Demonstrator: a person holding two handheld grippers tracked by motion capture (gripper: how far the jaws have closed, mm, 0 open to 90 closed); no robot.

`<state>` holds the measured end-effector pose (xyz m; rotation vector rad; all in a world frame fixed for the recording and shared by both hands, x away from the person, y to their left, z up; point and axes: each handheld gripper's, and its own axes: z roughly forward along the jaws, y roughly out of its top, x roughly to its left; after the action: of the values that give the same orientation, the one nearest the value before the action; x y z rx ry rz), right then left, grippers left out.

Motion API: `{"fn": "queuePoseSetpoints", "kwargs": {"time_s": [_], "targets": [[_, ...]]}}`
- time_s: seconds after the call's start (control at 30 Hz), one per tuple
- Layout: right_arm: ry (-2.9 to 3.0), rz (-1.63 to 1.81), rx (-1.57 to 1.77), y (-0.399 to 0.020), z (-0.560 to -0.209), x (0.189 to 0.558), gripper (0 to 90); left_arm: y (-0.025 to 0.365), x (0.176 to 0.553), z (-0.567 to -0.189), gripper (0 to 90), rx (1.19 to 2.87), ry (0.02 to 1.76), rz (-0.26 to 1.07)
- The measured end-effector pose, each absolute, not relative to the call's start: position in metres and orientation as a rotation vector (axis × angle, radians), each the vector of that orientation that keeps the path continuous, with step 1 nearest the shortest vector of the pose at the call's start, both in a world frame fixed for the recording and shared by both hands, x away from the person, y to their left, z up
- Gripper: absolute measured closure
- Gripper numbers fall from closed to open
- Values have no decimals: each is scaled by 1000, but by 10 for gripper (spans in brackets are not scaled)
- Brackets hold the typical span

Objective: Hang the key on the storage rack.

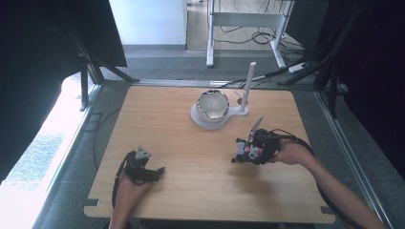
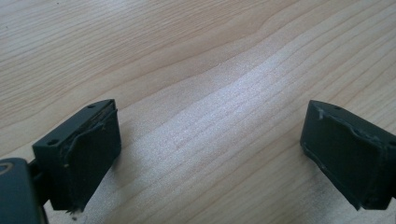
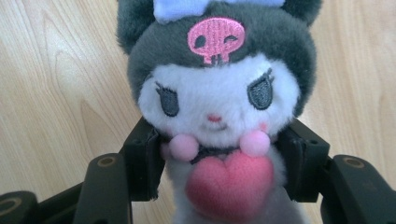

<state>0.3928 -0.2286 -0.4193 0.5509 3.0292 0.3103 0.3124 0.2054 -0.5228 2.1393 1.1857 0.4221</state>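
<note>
A small plush toy with a dark grey hood, white face, pink skull mark and a pink heart on its chest sits between the jaws of my right gripper, which are shut on its body. In the high view the right gripper holds the plush toy just above the table at centre right. My left gripper rests low at the front left. Its jaws stand wide open over bare wood with nothing between them.
A white bowl with a dark rim stands on a white base at the back middle, with a white upright post beside it. The wooden table ends at a front edge near both hands.
</note>
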Motion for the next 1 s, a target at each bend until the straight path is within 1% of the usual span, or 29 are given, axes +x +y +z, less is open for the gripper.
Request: {"fn": "queuePoseSetpoints", "kwargs": {"time_s": [0.47, 1.0], "targets": [[2973, 361, 640, -248, -386, 409, 408, 205, 312, -523, 49, 2134, 1191, 423], [2905, 358, 726, -267, -363, 435, 409, 205, 312, -523, 49, 2139, 1186, 423]]}}
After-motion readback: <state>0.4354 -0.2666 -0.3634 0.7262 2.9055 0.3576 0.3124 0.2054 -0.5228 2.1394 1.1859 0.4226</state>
